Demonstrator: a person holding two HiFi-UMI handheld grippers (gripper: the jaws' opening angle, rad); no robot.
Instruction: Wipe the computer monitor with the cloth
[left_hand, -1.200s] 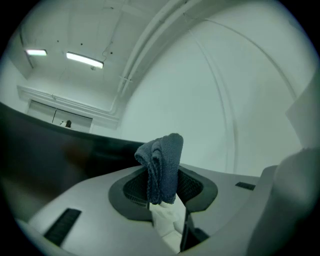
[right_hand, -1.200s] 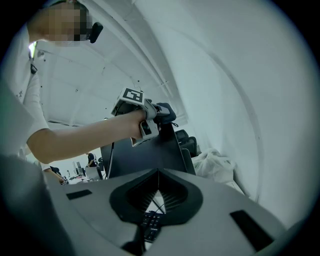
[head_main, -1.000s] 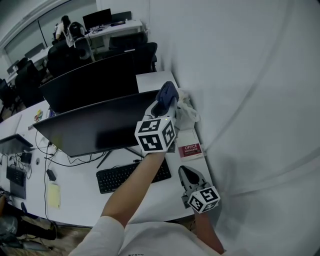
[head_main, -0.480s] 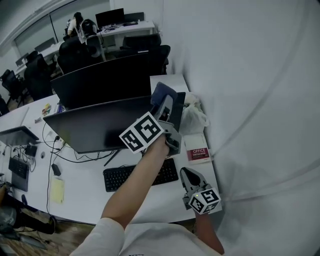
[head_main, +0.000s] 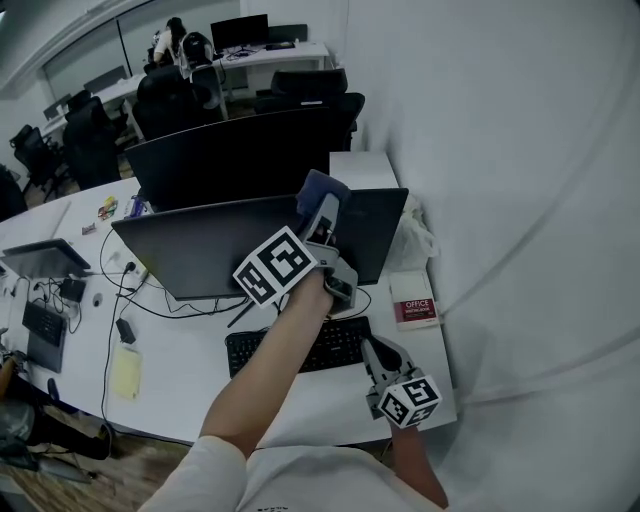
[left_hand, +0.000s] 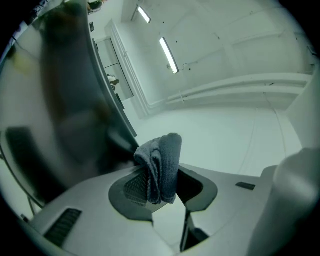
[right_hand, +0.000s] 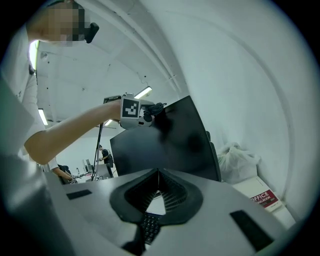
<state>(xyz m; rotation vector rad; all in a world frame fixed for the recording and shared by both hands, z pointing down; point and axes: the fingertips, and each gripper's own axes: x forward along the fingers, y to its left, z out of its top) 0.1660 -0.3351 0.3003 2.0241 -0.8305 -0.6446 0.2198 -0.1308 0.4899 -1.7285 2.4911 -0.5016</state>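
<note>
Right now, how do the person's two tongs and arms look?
The left light-grey plastic tongs and the right light-grey plastic tongs match: smooth pale shells with dark ribbed pads inside. Each carries a white cube with black square markers, one on the left and one on the right. The person wears a white short-sleeved shirt. No cables show.

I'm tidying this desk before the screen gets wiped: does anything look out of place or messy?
Nothing looks spilled or damaged. Only clutter stands out: a crumpled white plastic bag slumps against the wall beside the right end of the black computer monitor, and loose black cables trail across the white desk beneath it.
</note>
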